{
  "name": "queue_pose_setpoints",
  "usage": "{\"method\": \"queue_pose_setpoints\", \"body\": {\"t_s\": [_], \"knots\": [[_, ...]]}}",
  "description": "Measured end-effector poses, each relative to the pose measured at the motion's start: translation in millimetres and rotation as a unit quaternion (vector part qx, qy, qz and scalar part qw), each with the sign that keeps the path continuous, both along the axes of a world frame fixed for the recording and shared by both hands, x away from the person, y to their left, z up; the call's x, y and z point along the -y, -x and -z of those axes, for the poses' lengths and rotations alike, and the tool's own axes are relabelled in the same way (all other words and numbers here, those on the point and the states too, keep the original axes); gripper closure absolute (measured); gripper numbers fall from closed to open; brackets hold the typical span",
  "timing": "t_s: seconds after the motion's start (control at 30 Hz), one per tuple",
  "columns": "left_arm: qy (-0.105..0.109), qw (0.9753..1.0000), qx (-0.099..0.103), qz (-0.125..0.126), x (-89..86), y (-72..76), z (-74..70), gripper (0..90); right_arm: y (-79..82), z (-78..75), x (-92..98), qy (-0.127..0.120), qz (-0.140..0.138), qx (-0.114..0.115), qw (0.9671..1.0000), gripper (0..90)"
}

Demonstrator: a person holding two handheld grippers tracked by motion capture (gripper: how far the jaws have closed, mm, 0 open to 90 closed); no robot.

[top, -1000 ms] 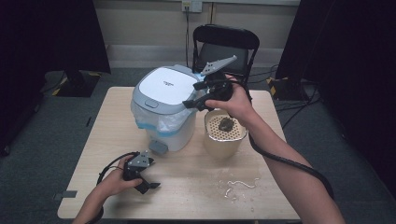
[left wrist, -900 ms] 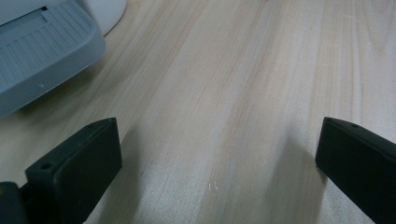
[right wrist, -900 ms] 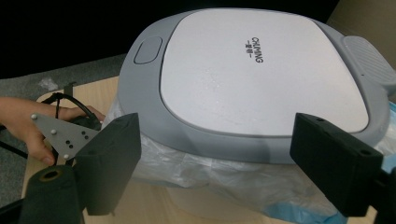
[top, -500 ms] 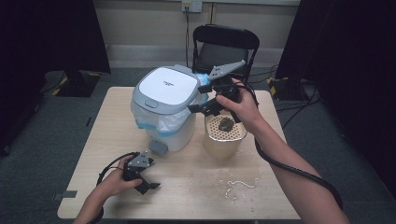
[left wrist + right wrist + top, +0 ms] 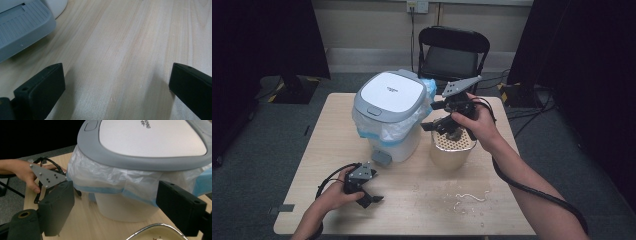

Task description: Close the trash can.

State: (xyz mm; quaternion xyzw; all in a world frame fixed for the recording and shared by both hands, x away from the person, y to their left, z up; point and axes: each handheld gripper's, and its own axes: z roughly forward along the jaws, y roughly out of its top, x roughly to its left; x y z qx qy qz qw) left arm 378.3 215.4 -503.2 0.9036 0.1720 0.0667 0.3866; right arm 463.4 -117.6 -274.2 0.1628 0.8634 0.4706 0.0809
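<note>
A white pedal bin (image 5: pixel 388 117) with a grey lid (image 5: pixel 150 142) and a clear liner stands on the wooden table (image 5: pixel 512 200). To its right is a beige perforated container (image 5: pixel 452 150) with a dark lump (image 5: pixel 455 133) in it, partly hidden by the hand. My right gripper (image 5: pixel 438 119) hangs open over the container's left rim (image 5: pixel 152 231), and its jaws (image 5: pixel 117 197) point at the bin's side. My left gripper (image 5: pixel 367 196) rests open on the table in front of the bin. Its jaws (image 5: pixel 112 82) span bare wood near the grey pedal (image 5: pixel 22 32).
White scraps and crumbs (image 5: pixel 469 197) lie on the table in front of the container. A black folding chair (image 5: pixel 453 55) stands behind the table's far edge. Dark curtains hang at both sides. The other hand with its gripper plate (image 5: pixel 47 176) shows beyond the bin.
My right gripper has drifted right and down, from beside the bin's lid to over the container's left rim. The left gripper has stayed put.
</note>
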Motion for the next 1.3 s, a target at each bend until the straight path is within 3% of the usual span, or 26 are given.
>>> {"method": "queue_pose_setpoints", "body": {"t_s": [0.7,1.3], "knots": [[0.001,1.0,-0.001,-0.002,0.1,0.7,0.3,0.0,17.4,39.4,19.6,0.012,-0.014,-0.016,0.9997,14.9],[0.001,1.0,-0.001,-0.003,0.1,0.7,0.4,0.0,27.3,64.0,37.5,0.0,-0.008,-0.032,0.9995,14.9]]}}
